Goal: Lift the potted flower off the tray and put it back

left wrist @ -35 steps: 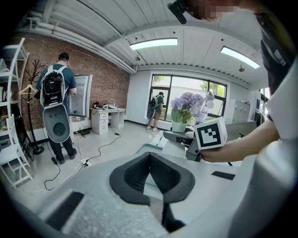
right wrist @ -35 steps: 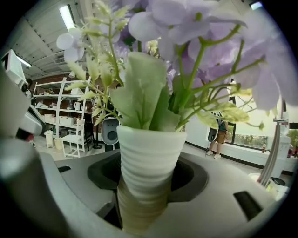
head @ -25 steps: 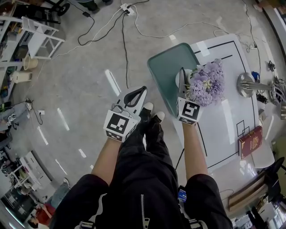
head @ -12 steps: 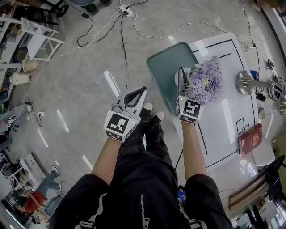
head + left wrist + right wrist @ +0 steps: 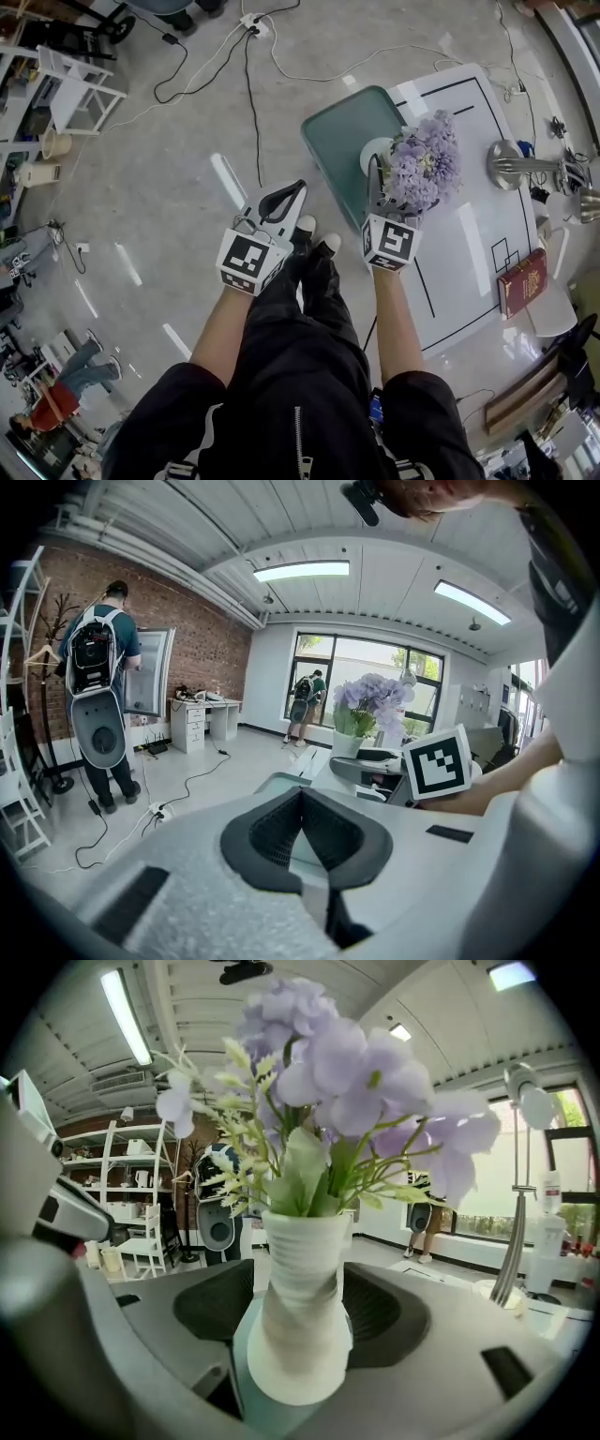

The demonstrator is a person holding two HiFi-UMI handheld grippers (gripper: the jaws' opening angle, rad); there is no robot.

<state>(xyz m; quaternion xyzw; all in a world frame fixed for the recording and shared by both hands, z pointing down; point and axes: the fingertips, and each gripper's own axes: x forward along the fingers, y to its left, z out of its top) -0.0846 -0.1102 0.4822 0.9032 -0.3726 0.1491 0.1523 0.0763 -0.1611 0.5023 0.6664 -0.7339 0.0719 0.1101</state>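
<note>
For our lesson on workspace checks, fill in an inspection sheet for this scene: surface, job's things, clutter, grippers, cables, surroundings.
Surface: white table with black outline markings, beside a grey floor.
Job's things: potted flower stands upright on the teal tray at the table's edge.
Clutter: red book and silver lamp, to the right of the flower.
Grippers: right gripper open, its fingers either side of the potted flower without pressing on it; left gripper shut, empty, over the floor.
Cables: cables cross the floor to a power strip.
Surroundings: white shelf unit; person with a backpack in the background.
</note>
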